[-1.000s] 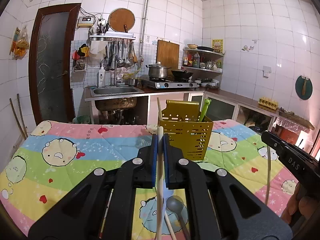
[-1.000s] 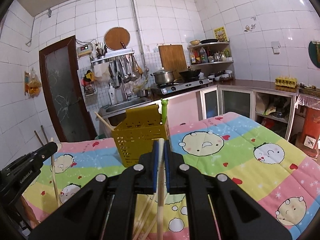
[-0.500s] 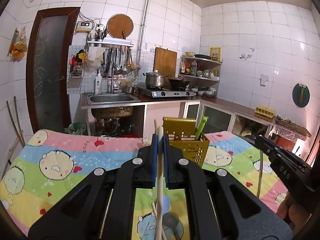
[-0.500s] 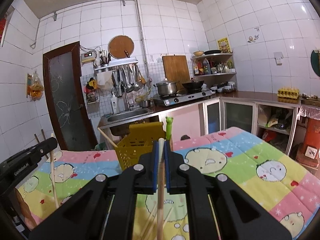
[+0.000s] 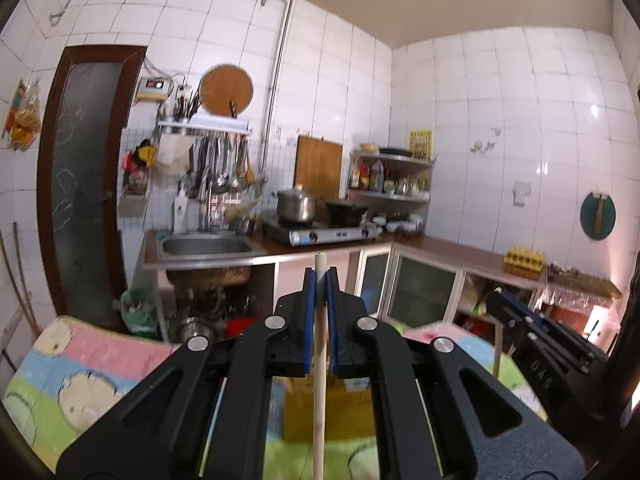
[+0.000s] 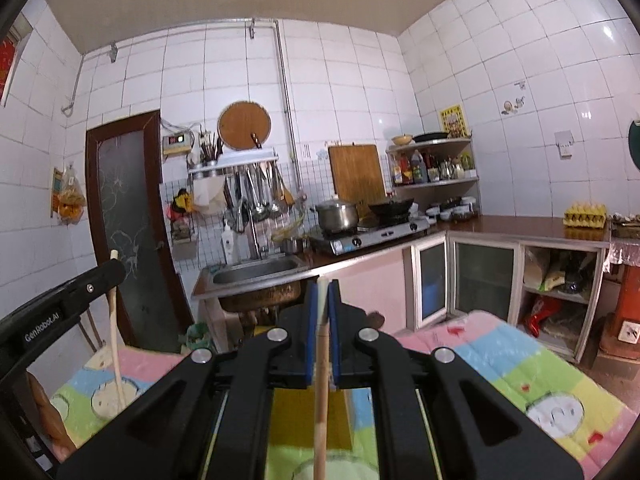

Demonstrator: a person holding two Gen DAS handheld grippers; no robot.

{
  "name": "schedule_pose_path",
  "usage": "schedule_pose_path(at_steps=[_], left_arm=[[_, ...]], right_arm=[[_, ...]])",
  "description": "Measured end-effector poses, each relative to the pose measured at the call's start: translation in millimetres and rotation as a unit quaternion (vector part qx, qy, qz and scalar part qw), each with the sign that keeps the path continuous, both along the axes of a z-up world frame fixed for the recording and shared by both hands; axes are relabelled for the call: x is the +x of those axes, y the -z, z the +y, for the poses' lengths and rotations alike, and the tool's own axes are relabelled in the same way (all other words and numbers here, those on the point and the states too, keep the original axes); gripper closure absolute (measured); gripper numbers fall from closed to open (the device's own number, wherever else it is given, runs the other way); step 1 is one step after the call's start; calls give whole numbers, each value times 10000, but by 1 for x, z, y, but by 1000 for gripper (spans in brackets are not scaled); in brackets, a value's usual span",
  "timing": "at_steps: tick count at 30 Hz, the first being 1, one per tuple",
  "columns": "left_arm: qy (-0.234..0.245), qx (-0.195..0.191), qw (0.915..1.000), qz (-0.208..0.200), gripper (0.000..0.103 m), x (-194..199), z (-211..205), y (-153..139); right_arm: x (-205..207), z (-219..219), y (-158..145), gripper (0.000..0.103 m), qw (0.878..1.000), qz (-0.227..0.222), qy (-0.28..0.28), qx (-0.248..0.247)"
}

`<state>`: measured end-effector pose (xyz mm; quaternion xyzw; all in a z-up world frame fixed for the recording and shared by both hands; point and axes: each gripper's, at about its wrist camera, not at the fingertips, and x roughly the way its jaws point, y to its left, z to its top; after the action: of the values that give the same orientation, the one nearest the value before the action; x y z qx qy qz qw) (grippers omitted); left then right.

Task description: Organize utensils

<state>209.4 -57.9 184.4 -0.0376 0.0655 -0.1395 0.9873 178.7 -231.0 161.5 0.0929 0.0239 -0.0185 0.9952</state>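
The black left gripper with blue pads [image 5: 320, 280] is clamped on a pale wooden chopstick [image 5: 319, 380] that stands upright between its pads, its top end just above the fingertips. Below it, partly hidden by the black frame, sits the yellow perforated plastic utensil basket [image 5: 328, 412], blurred, on the pastel cartoon-print tablecloth [image 5: 80, 376]. To the right, the black right gripper with blue pads [image 6: 323, 292] is likewise clenched on a second light wooden chopstick [image 6: 321, 408], held upright over the same basket. Far behind both stand a steel sink [image 5: 208, 246] at left and a gas stove [image 5: 324, 232] with a steel pot [image 5: 296, 204] further right.
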Motion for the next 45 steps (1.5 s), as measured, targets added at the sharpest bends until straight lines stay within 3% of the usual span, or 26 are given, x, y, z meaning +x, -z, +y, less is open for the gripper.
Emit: schedule_pose_path(at_steps=[7, 16, 21, 26, 29, 31, 33, 36, 38, 40, 41, 42, 43, 44, 45], left_arm=[[-8, -181, 9989, -431, 99, 53, -15, -29], [-78, -66, 9977, -670, 99, 116, -40, -25], [-120, -79, 9982, -589, 99, 145, -47, -5], [-231, -93, 9970, -732, 99, 148, -47, 15], [-199, 29, 9982, -568, 99, 154, -51, 25], [-292, 65, 9973, -668, 99, 150, -50, 26], [-210, -48, 9983, -534, 99, 149, -46, 25], [-285, 74, 9984, -477, 98, 147, -44, 25], [-254, 107, 9993, -242, 85, 150, -41, 24], [-324, 69, 9994, -124, 57, 145, -33, 22], [-386, 88, 9991, -123, 51, 141, -30, 21], [-449, 113, 9988, -139, 43, 136, -26, 20], [-517, 153, 9985, -113, 34, 127, -19, 18], [-530, 169, 9984, -67, 31, 123, -16, 18], [-545, 159, 9984, 8, 28, 114, -8, 18]], right_arm=[[51, -6, -31, 97, 9990, -446, 53, -41], [115, 2, -43, 97, 9959, -862, 162, -231], [134, 5, -32, 97, 9951, -911, 222, -315], [145, 3, -6, 97, 9958, -818, 228, -335], [151, 3, 6, 97, 9971, -654, 198, -334], [151, 3, 11, 97, 9973, -605, 182, -362], [148, 3, 16, 97, 9977, -533, 131, -396], [148, 4, 19, 97, 9982, -391, 67, -460], [149, 4, 21, 96, 9986, -169, 30, -504], [146, 3, 22, 96, 9986, 17, 33, -530], [144, 2, 21, 91, 9986, 129, 42, -520], [142, 1, 20, 83, 9985, 204, 47, -499], [136, -1, 20, 60, 9986, 272, 86, -447], [132, -3, 20, 46, 9986, 304, 112, -416], [125, -4, 20, 46, 9983, 379, 147, -414]])
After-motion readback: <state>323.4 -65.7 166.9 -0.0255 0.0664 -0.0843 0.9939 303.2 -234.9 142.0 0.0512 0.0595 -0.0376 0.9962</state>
